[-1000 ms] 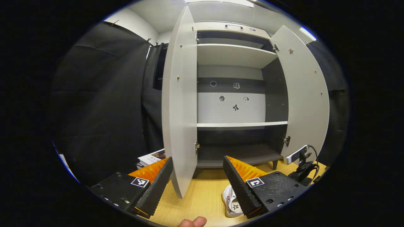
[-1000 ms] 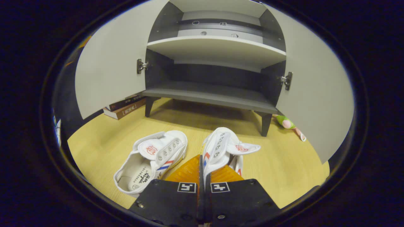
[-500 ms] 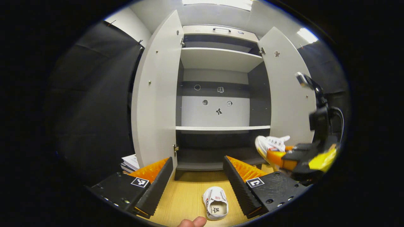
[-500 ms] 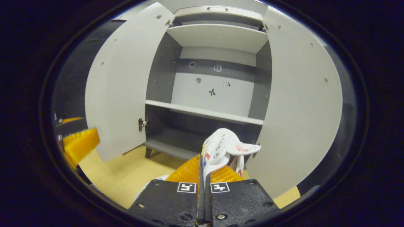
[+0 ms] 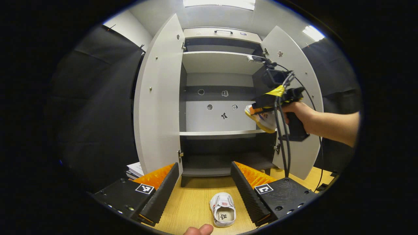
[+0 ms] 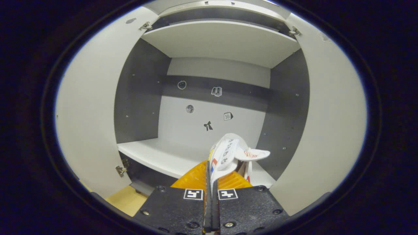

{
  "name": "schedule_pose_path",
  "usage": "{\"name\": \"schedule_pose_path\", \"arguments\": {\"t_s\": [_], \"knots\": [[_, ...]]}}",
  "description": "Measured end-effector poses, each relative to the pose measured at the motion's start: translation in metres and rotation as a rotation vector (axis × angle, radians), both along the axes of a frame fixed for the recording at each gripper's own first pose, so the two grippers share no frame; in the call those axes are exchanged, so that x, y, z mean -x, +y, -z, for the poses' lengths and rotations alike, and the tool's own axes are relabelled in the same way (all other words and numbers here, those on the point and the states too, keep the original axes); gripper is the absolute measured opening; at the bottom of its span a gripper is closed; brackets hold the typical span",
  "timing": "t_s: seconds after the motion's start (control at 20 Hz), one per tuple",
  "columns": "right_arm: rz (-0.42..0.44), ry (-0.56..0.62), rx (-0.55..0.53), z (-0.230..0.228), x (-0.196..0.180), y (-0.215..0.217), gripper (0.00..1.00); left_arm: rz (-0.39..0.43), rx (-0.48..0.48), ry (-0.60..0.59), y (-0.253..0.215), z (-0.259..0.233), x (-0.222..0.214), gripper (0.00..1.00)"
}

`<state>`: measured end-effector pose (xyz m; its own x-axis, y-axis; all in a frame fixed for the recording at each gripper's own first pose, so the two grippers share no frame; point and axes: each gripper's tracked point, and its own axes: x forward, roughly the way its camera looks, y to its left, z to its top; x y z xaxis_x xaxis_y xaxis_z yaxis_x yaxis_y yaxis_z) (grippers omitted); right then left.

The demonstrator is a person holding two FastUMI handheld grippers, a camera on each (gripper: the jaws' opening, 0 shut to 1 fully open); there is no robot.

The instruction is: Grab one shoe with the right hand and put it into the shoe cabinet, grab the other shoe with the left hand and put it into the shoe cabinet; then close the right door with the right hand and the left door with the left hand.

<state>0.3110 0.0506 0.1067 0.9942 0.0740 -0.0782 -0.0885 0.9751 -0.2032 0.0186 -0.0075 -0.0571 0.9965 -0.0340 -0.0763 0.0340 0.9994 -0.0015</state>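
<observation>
The right tool (image 6: 210,169) is clamped on a white shoe (image 6: 228,153) with red and blue marks, its fingers pressed together on the fabric; much of the shoe's body is hidden behind them. In the left gripper view that shoe (image 5: 261,119) hangs in the air at the shoe cabinet (image 5: 222,62), just above the middle shelf (image 5: 222,133), partly covered by the hand (image 5: 298,112) and cables. The left tool (image 5: 205,186) stands wide apart, holding nothing. The other shoe (image 5: 223,213) lies on the tabletop (image 5: 192,205) between its fingers, opening up. Both doors stand open.
</observation>
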Motion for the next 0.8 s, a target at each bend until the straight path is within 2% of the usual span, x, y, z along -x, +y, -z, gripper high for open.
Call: {"name": "schedule_pose_path", "arguments": {"t_s": [0.05, 0.1, 0.15, 0.45, 0.7, 0.8], "knots": [[0.006, 0.01, 0.01, -0.003, -0.014, 0.0, 0.01, -0.006, -0.009, 0.001, 0.003, 0.001, 0.0, 0.95], [0.01, 0.027, 0.022, -0.003, -0.024, 0.001, 0.03, -0.013, -0.017, 0.003, 0.008, 0.003, -0.001, 1.0], [0.016, 0.051, 0.03, -0.004, -0.039, 0.002, 0.04, -0.019, -0.022, 0.009, 0.011, 0.005, -0.001, 0.95], [0.046, 0.227, 0.03, 0.008, -0.113, 0.003, 0.04, -0.048, -0.042, 0.033, 0.029, 0.016, -0.009, 0.96], [0.071, 0.388, 0.095, 0.041, -0.14, 0.001, 0.04, -0.07, -0.052, 0.042, 0.041, 0.022, -0.015, 0.96], [0.098, 0.419, 0.103, 0.046, -0.146, -0.001, 0.04, -0.074, -0.046, 0.051, 0.043, 0.026, -0.016, 0.96]]}}
